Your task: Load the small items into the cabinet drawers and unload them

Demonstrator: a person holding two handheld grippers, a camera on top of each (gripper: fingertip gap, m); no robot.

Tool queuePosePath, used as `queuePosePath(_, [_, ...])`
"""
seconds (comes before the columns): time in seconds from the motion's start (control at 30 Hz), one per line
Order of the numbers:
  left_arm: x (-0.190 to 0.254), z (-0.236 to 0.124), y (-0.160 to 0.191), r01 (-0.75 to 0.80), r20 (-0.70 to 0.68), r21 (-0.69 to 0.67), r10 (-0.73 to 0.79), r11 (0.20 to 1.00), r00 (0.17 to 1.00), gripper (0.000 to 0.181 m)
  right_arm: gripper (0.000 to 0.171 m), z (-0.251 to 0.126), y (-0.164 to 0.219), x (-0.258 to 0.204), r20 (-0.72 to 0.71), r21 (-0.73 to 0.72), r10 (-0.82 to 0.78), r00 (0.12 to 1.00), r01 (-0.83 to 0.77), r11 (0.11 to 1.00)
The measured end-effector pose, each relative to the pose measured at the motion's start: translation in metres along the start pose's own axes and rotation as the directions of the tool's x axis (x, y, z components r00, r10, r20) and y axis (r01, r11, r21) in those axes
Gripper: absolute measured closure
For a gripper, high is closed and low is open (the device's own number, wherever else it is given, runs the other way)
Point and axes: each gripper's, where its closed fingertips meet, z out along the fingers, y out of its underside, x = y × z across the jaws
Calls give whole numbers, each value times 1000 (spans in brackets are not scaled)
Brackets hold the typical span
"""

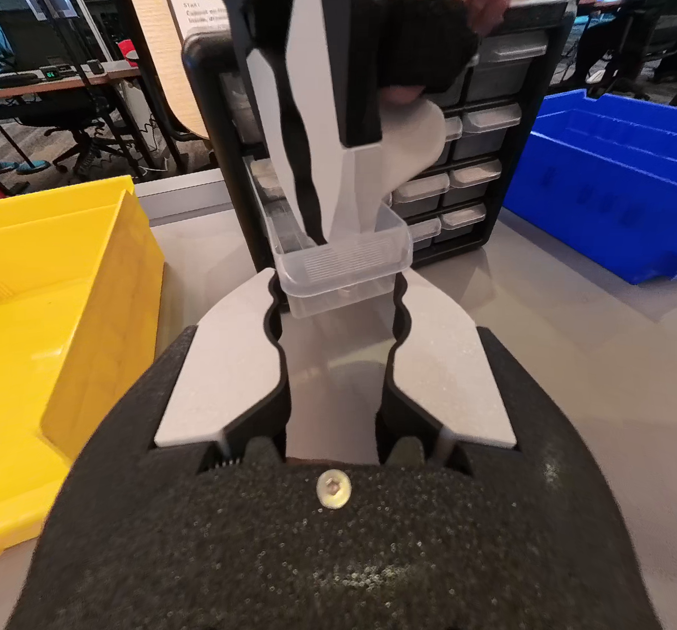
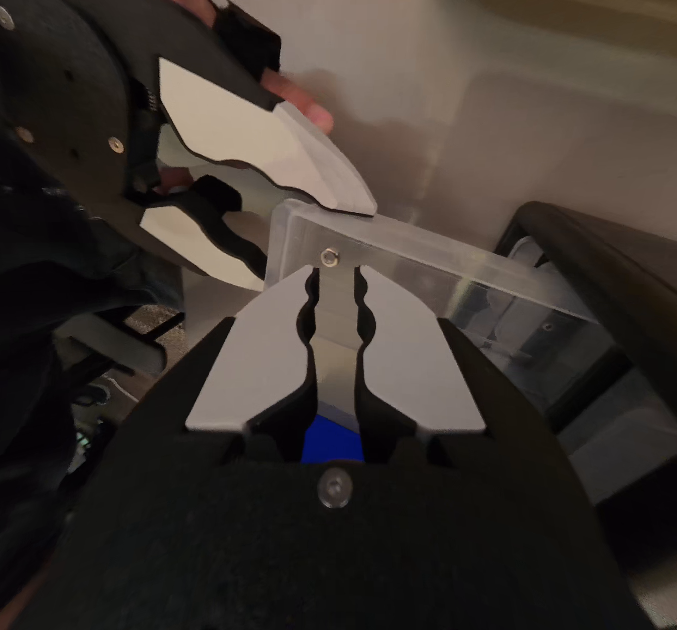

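The left hand-held gripper [image 1: 335, 293] stands apart around the clear drawer [image 1: 344, 264]; the right hand-held gripper [image 2: 336, 269], apart too, reaches into it above a small nut [image 2: 329, 257].

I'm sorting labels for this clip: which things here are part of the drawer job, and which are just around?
Job:
- cabinet
- open drawer, pulled out at the cabinet's lower left
- small nut inside the drawer
- left gripper, open at the drawer front
- right gripper, open above the nut
- yellow bin
- blue bin

Around:
- table
- office chair
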Motion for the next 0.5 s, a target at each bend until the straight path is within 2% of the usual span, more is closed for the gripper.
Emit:
queuePosePath(0.1, [0,1,2,-4,6,-2,4,1000,1000,123,156,1,-4,0,15,1,-5,1000,5,1000])
queuePosePath(0.27, [1,1,2,-11,8,-5,11,1000,1000,123,171,6,-5,0,-22,-33,-39,999,38,999])
queuePosePath(0.43, [1,1,0,0,4,10,0,1000,1000,123,171,5,-1,4,-66,-105,-54,996,47,993])
queuePosePath(0.5, [0,0,0,13,2,12,-13,1000,1000,123,171,-6,-4,5,-106,-62,-62,992,56,997])
